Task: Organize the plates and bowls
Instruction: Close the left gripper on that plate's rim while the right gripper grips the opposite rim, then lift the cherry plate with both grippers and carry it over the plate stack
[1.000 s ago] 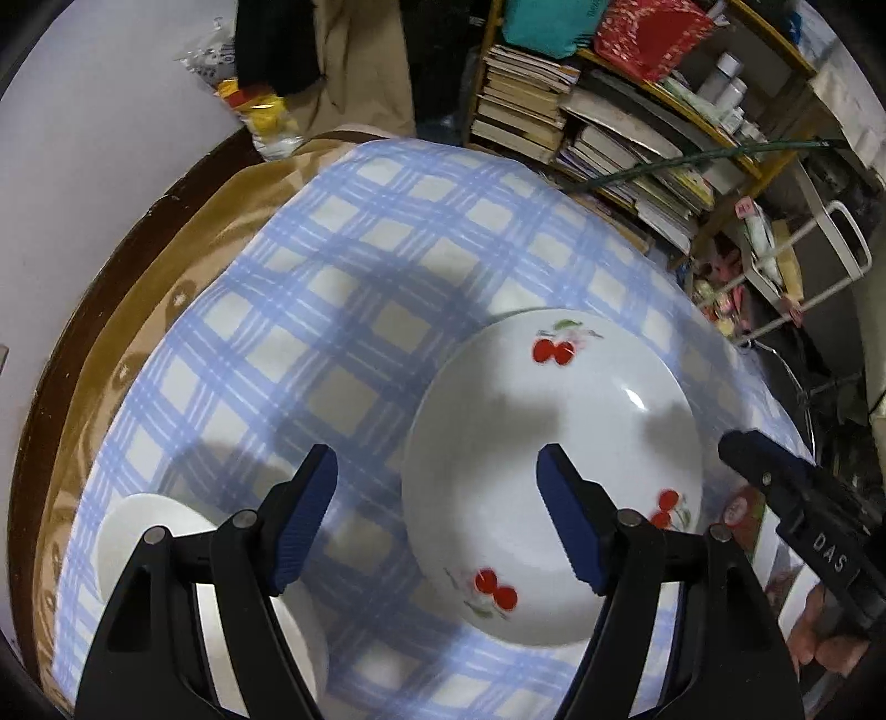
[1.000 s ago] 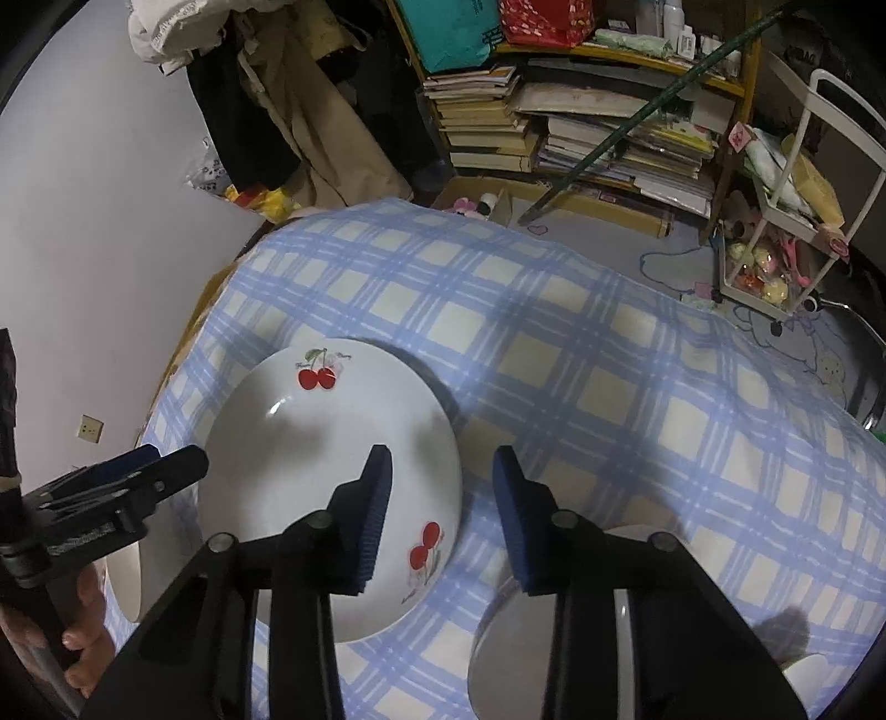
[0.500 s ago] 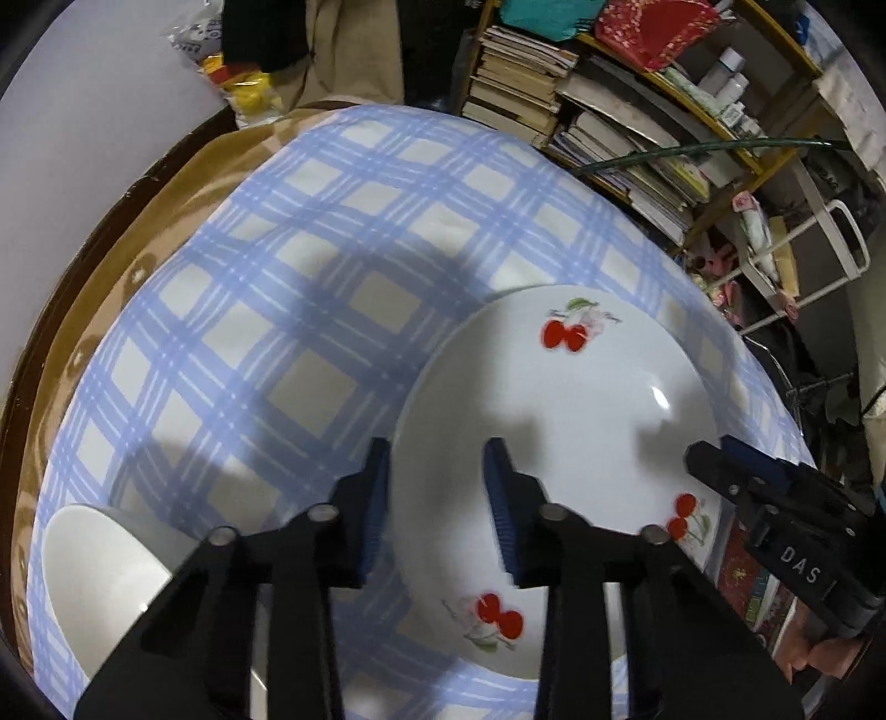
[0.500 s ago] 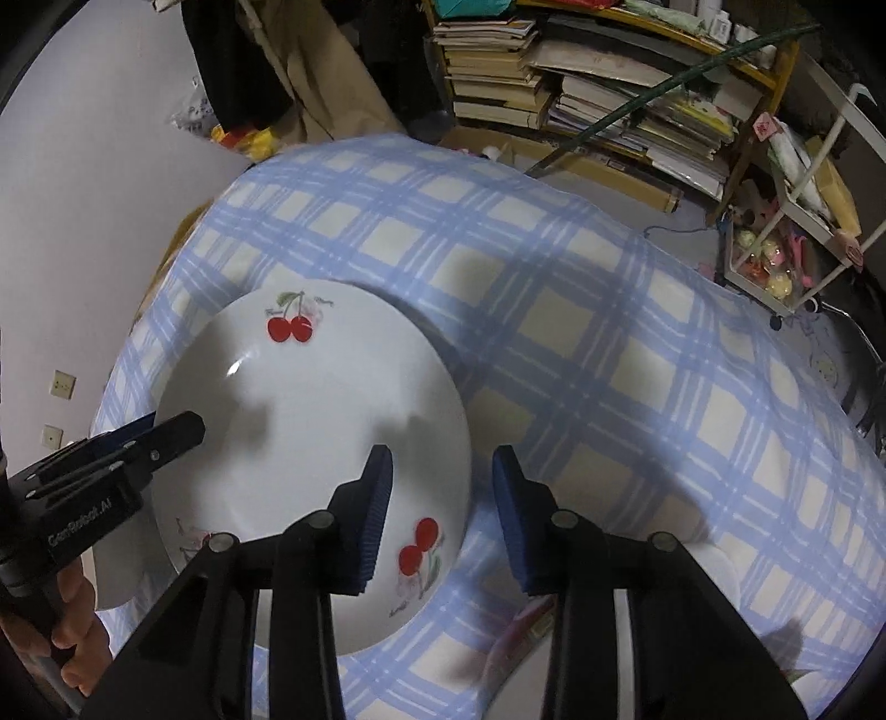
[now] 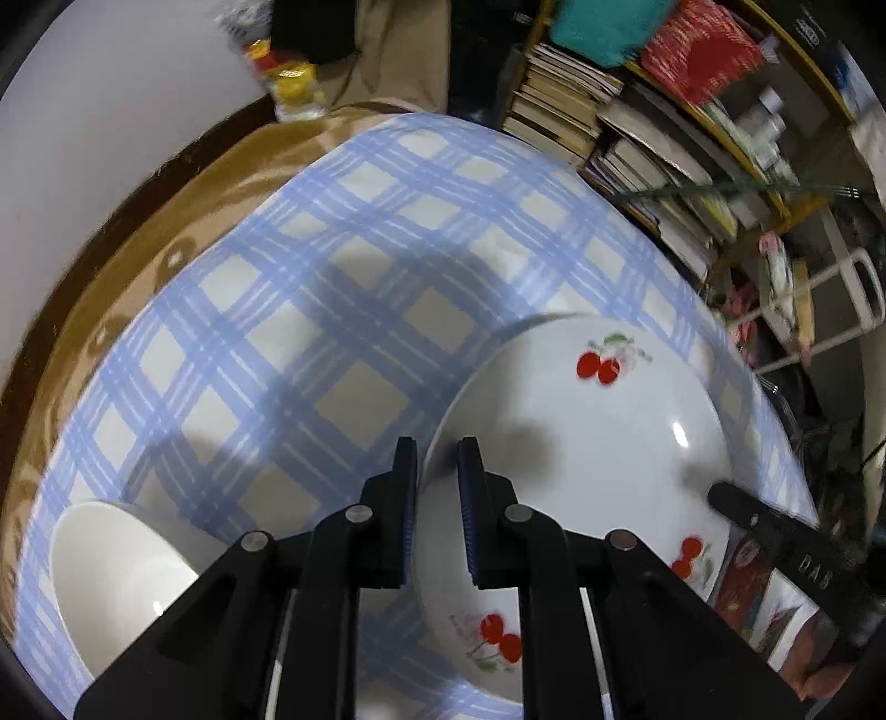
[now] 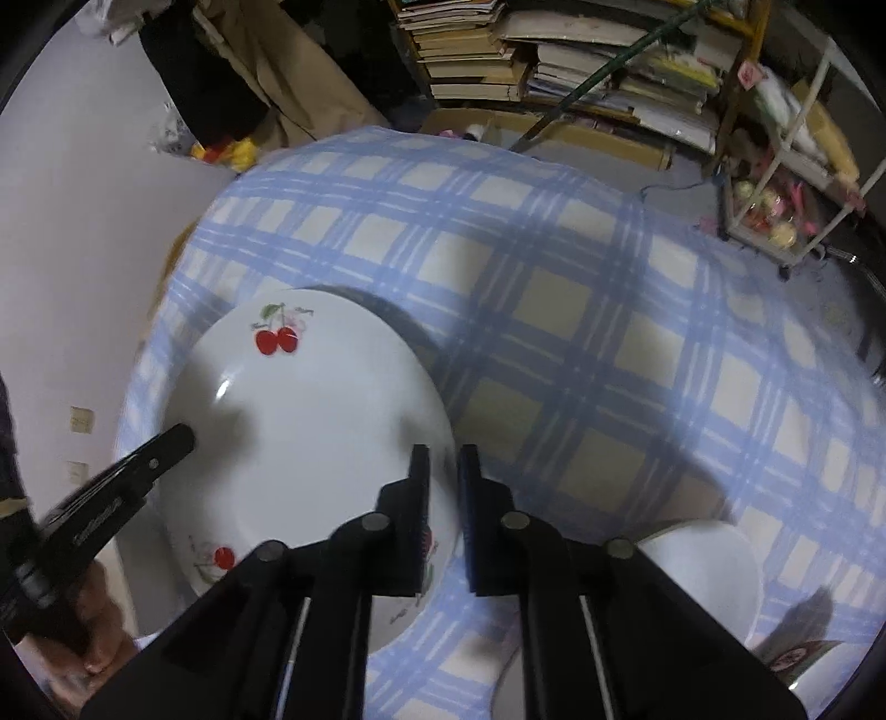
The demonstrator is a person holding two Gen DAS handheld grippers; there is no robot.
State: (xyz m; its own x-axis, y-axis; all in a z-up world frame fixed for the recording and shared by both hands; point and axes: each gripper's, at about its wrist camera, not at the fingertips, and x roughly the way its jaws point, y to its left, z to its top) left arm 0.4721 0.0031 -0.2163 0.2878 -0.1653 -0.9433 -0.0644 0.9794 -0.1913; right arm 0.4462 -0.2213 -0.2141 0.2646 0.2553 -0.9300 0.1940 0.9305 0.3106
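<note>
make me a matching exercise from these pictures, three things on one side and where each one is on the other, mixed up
1. cherry plate
2. plain white bowl
3. stacked books

A. on shelves beyond the table
B. rim pinched on opposite sides by left gripper and right gripper
C. on the checked cloth, left of the left gripper

Pairs: 1-B, 2-C, 3-A

Bare checked cloth (image 6: 554,310) beyond the plate (image 6: 310,421) gives passage; bowls (image 5: 111,559) (image 6: 703,559) flank the near corners, book stacks (image 6: 554,50) crowd the far side.
</note>
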